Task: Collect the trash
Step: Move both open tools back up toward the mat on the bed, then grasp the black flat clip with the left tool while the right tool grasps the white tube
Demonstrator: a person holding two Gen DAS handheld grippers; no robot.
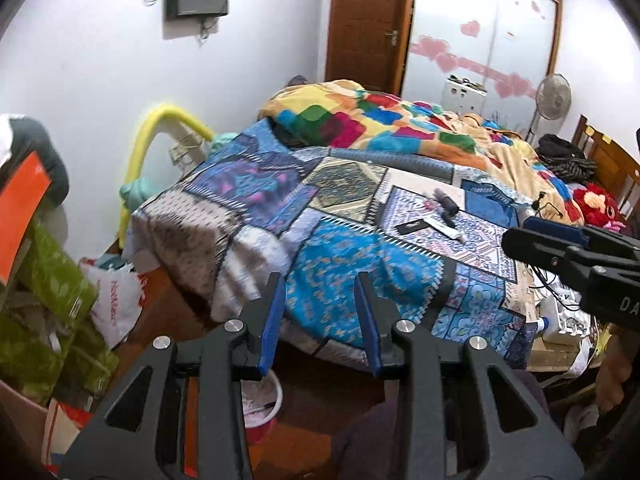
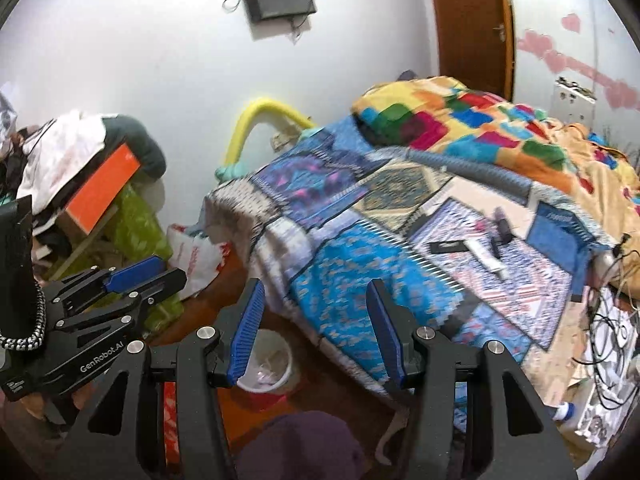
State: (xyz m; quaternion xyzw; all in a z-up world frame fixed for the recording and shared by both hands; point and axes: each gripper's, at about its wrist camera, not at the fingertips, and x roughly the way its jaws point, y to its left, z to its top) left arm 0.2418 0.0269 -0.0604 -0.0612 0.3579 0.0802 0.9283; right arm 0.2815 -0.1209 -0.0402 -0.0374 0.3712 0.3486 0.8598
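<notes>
The bed [image 1: 224,236], covered with a blue patchwork quilt, is the landmark. Near its foot corner, on the brown floor, stands one round white plastic bin [image 2: 276,360] holding scraps. On the quilt, toward the far right side of the bed, lie three small things close together: a flat black wrapper [image 1: 409,226], a white tube [image 1: 446,229] and a dark cylindrical roll [image 1: 447,204]. One crumpled white plastic bag with red print [image 1: 116,304] lies on the floor left of the bed, beside a stack of green leaf-patterned boxes [image 1: 56,280].

The left gripper [image 1: 320,280] and the right gripper [image 2: 316,286] both hover over the bed's foot corner, above the bin, each with its two blue-padded fingers apart and holding nothing. A rumpled multicoloured blanket [image 1: 380,120] is heaped at the far end of the bed.
</notes>
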